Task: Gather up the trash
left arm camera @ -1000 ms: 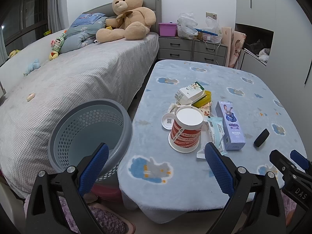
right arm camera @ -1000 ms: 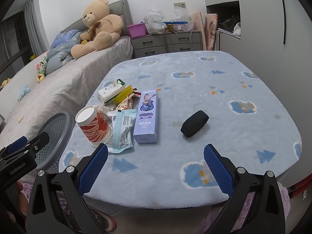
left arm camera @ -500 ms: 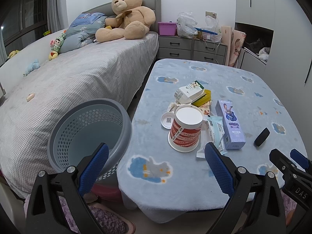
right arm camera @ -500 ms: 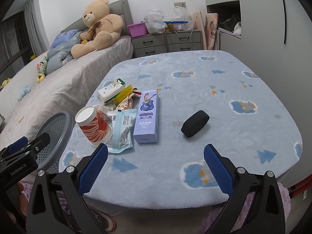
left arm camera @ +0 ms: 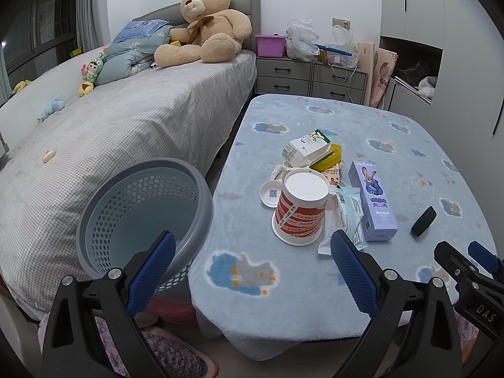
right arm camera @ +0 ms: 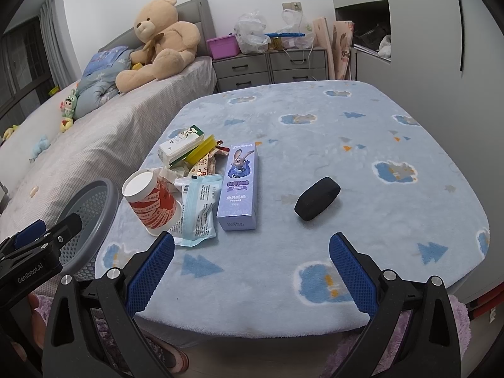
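A pile of trash lies on the blue blanket-covered table: an upside-down red-and-white paper cup, a white lid, a pale blue wrapper, a purple carton box, a white-green milk carton and a yellow item. A grey perforated basket stands left of the table. My left gripper is open and empty, near the table's front edge. My right gripper is open and empty, over the front edge.
A black oval object lies on the table to the right of the pile. A bed with a teddy bear runs along the left. Grey drawers stand behind the table.
Both views shifted very slightly; the grippers stay open and nothing on the table has moved.
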{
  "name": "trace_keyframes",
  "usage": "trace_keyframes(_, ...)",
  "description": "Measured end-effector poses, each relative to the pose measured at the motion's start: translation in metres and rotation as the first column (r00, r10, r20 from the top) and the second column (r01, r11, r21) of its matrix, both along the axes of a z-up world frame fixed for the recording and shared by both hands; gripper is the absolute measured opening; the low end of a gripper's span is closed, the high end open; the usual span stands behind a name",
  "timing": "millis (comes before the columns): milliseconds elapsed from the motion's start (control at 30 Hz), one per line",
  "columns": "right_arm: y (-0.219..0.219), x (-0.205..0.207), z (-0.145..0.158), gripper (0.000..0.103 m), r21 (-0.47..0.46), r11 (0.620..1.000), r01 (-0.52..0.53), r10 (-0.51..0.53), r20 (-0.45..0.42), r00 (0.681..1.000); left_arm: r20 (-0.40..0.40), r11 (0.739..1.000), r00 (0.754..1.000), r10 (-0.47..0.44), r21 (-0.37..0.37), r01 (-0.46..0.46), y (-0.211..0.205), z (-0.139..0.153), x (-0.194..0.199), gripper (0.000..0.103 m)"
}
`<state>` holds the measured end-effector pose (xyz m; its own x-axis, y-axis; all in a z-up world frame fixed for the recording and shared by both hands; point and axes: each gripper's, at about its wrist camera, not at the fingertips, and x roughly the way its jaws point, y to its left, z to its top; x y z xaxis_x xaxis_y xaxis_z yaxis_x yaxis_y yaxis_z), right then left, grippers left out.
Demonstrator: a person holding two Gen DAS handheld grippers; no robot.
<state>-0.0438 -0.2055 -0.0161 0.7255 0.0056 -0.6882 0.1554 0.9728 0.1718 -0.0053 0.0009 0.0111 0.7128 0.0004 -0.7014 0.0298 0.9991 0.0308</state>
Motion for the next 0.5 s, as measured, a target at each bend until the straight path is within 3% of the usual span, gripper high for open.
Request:
trace_keyframes(267, 0.0, 0.0, -0.001, 0.097, 0.005, 1.0, -0.001, 0.001, -0.002, 1.0, -0.003, 1.0, 1.0, -0.001, 0.001, 0.001, -0.004, 0.001, -0.003, 0.094)
trace_keyframes(500, 0.001, 0.002, -0.02, 0.097, 0.021, 1.0, -0.012, 0.013, -0.021, 1.0, -0.038, 1.0, 0.999, -0.009, -0.005, 0.009, -0.006, -0.019, 0.0, 0.094)
